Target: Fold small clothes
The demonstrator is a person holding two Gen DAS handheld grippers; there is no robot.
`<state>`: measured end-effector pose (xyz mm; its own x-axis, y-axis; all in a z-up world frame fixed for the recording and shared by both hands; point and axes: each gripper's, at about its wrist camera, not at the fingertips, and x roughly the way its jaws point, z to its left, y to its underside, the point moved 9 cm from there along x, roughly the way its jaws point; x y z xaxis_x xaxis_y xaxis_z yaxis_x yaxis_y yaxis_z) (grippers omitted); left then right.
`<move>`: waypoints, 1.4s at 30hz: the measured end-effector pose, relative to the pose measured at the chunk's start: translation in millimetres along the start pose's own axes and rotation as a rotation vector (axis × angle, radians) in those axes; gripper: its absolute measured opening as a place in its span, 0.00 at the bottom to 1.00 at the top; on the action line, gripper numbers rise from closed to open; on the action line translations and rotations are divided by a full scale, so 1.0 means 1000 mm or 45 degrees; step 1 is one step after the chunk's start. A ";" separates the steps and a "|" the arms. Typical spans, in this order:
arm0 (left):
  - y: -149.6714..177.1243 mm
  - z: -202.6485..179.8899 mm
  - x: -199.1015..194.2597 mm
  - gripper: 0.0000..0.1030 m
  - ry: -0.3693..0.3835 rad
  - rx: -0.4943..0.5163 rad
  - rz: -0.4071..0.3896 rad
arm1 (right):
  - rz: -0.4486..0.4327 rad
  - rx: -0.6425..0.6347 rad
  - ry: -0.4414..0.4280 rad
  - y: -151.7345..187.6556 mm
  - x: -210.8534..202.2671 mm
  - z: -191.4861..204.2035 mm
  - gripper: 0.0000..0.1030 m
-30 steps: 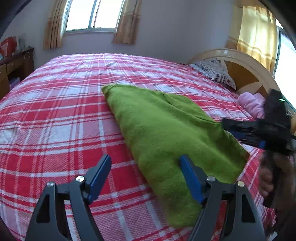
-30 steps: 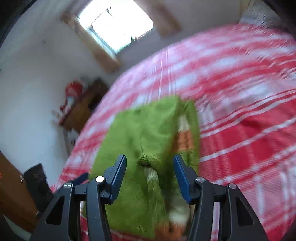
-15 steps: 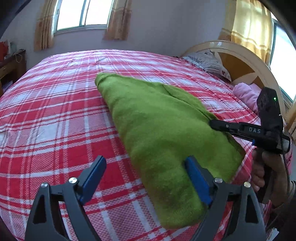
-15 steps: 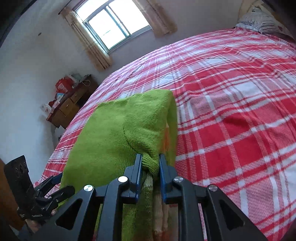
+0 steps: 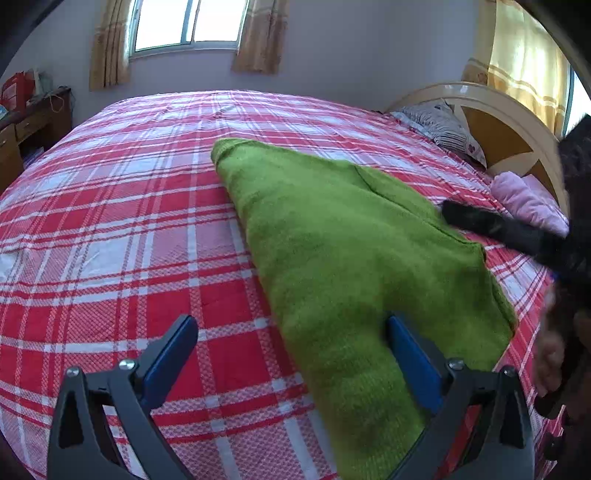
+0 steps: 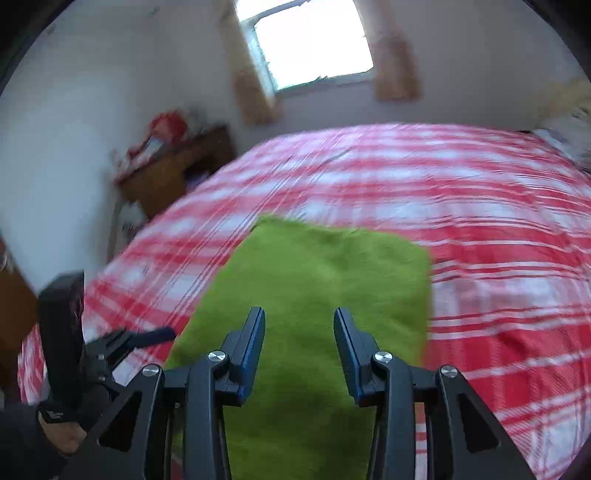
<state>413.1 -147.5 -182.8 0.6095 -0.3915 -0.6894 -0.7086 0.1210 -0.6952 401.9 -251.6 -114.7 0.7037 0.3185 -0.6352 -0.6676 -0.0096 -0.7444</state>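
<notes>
A green knitted garment lies folded flat on the red plaid bed; it also shows in the right wrist view. My left gripper is open and empty at the garment's near edge, its right finger over the green cloth. My right gripper is open and empty, just above the garment's near end. In the left wrist view the right gripper appears blurred at the garment's right side. In the right wrist view the left gripper sits at the garment's left.
A wooden headboard, a striped pillow and a pink cloth are at the bed's right end. A wooden desk with red items stands by the wall under a curtained window.
My right gripper was shut on the garment's folded edge half a second ago; now it has let go, opened and pulled back. The garment lies flatter. The left gripper stayed open.
</notes>
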 end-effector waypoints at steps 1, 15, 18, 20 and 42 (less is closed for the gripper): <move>0.001 0.001 0.000 1.00 0.006 -0.006 0.003 | 0.081 -0.025 0.006 0.008 0.017 0.003 0.39; 0.008 0.003 0.010 1.00 0.063 -0.075 0.081 | 0.121 0.038 -0.035 0.019 0.026 -0.028 0.45; 0.009 0.004 0.009 1.00 0.069 -0.075 0.073 | -0.088 0.170 -0.055 0.000 -0.003 -0.054 0.63; 0.009 0.003 0.008 1.00 0.070 -0.076 0.071 | -0.152 0.318 -0.056 -0.005 -0.011 -0.083 0.70; 0.008 0.000 0.009 1.00 0.098 -0.087 0.068 | 0.079 0.544 -0.192 0.000 0.068 -0.134 0.70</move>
<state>412.6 -150.2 -194.9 0.5428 -0.4553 -0.7057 -0.7638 0.0819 -0.6403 482.9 -356.7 -185.4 0.6368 0.4647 -0.6153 -0.7703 0.3486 -0.5340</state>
